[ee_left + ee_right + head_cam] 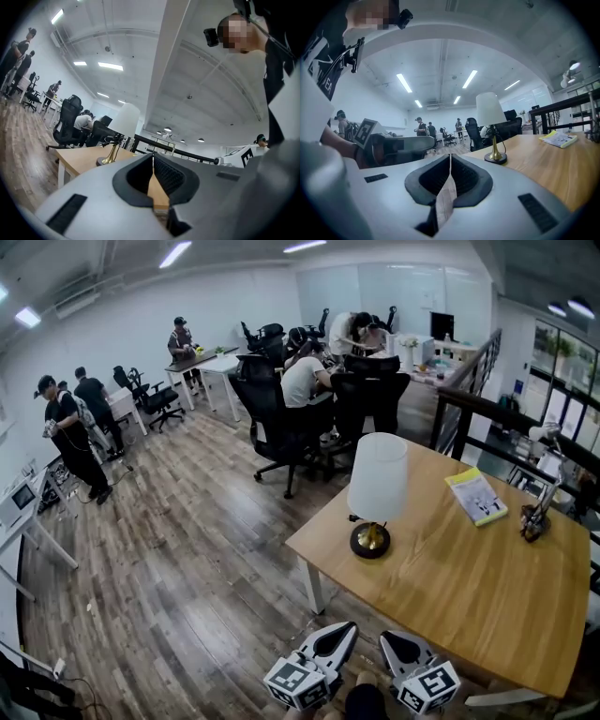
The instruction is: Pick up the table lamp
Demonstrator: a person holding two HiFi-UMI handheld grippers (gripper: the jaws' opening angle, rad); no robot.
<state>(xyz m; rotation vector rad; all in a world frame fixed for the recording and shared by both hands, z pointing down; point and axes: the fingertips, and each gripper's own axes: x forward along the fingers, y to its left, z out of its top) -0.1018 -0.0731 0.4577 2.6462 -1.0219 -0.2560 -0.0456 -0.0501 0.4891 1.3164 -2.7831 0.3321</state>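
On the smooth wooden tabletop (450, 596) stands the table lamp (377, 486), near the left corner: white tapered shade (379, 474), thin brass stem (373, 530), round dark base (370, 543). Left tool (345, 632) and right tool (392, 641) are fully closed, holding nothing, well apart from it.

White shade, brass stem and black base on the table lamp (378, 479); light-wood table (469, 592); yellow booklet (476, 495).
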